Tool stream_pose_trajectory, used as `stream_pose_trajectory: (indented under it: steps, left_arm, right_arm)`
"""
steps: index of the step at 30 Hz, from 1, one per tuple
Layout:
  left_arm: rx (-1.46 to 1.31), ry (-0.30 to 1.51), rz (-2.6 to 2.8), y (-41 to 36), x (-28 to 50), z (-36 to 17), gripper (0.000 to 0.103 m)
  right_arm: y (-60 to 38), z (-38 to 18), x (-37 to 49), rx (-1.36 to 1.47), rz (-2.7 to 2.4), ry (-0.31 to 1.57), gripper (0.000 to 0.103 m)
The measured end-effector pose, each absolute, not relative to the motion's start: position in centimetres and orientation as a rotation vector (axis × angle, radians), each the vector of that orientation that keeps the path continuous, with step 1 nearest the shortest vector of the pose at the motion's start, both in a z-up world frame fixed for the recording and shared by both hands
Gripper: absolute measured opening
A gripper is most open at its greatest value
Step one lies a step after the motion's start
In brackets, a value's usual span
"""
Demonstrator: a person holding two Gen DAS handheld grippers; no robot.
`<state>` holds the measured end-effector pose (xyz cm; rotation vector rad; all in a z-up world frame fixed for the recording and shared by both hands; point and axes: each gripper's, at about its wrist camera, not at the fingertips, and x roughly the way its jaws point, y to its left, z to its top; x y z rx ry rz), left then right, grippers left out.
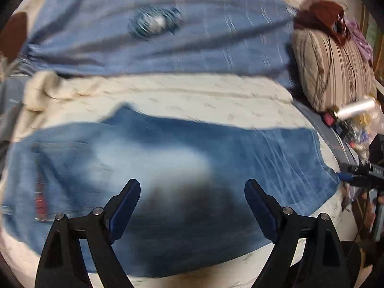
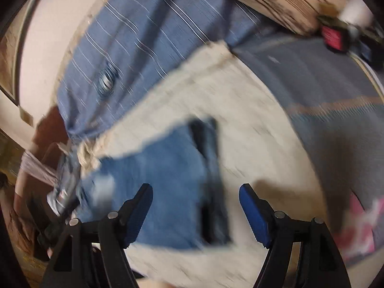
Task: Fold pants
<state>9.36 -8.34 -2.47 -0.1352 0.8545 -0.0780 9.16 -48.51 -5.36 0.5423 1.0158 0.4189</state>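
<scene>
Blue jeans (image 1: 168, 158) lie flat across a cream bed cover (image 1: 192, 100), with a pale faded patch in the middle. My left gripper (image 1: 193, 192) hovers over them, jaws wide apart and nothing between the pads. In the right wrist view the jeans (image 2: 168, 180) look folded, with a dark hem edge (image 2: 211, 192) at their right end. My right gripper (image 2: 195, 192) hangs above that end, open, with its pads clear of the cloth. Both views are blurred by motion.
A blue striped cloth (image 1: 168, 48) with a round worn patch (image 1: 153, 24) lies beyond the cream cover. A striped pillow (image 1: 333, 72) and a silver cylinder (image 1: 357, 108) among clutter sit at the right. A pink and white item (image 2: 360, 225) lies on a grey-blue blanket (image 2: 324, 91).
</scene>
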Motion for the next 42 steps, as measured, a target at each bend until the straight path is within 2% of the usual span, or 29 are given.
stream_pose_trajectory:
  steps: [6,8,10,12,13,14,16,19,21,24,25,28,31,36,39,40,41,42]
  left_arm:
    - [-0.066,0.968,-0.049,-10.9,11.4,-5.4,0.089]
    - [-0.051,0.991,-0.043,-11.1,11.6,-6.1,0.089]
    - [-0.036,0.993,-0.025,-10.8,11.7,-6.7,0.089]
    - [-0.011,0.991,-0.02,-10.9,12.0,-7.0,0.09]
    - [0.018,0.987,-0.015,-11.2,11.9,-7.1,0.09]
    - [0.031,0.986,-0.014,-11.3,11.9,-7.1,0.091]
    - [0.045,0.991,-0.004,-11.3,12.0,-7.1,0.095]
    - [0.062,1.0,0.005,-11.2,12.3,-7.3,0.098]
    - [0.069,1.006,0.008,-11.2,12.4,-7.4,0.099]
    - [0.07,1.018,0.012,-11.1,12.5,-7.5,0.099]
    - [0.07,1.02,0.009,-11.0,12.5,-7.5,0.099]
    - [0.073,1.019,0.005,-10.9,12.5,-7.6,0.101]
    - [0.073,1.011,0.008,-11.0,12.5,-7.6,0.102]
    - [0.073,1.0,0.015,-11.2,12.4,-7.6,0.102]
    - [0.073,0.995,0.016,-11.3,12.2,-7.6,0.103]
    - [0.072,0.991,0.014,-11.3,12.2,-7.6,0.103]
    - [0.071,0.986,0.012,-11.3,12.1,-7.6,0.103]
    - [0.073,0.981,0.009,-11.3,12.0,-7.6,0.103]
  right_arm:
    - [-48.8,-6.4,8.9,0.56,0.451,1.064,0.077]
    - [-48.3,-5.8,8.5,0.549,0.475,1.076,0.071]
    - [-47.4,-5.7,8.5,0.53,0.491,1.093,0.071]
    - [-46.8,-7.1,9.3,0.516,0.446,1.147,0.064]
    - [-46.8,-7.2,9.3,0.516,0.432,1.141,0.058]
    - [-46.7,-6.8,9.2,0.497,0.404,1.137,0.03]
    - [-45.8,-5.9,8.7,0.459,0.385,1.127,0.024]
    - [-43.9,-1.8,7.1,0.346,0.335,1.029,0.023]
    - [-43.5,-1.2,6.7,0.293,0.301,1.032,0.023]
    - [-44.7,-7.1,7.9,0.397,0.227,1.18,0.025]
    - [-45.0,-6.8,7.4,0.422,0.249,1.123,0.03]
    - [-45.3,-3.9,7.2,0.438,0.287,1.079,0.076]
    - [-45.7,-0.3,8.1,0.402,0.259,0.964,0.076]
    - [-44.3,0.3,13.6,0.389,0.287,0.914,0.076]
    - [-43.3,-1.8,16.7,0.364,0.283,0.984,0.071]
    - [-42.9,-3.4,17.9,0.349,0.259,1.034,0.056]
    - [-42.7,-3.9,18.4,0.362,0.247,1.052,0.025]
    - [-43.0,-3.8,18.1,0.364,0.232,1.034,0.02]
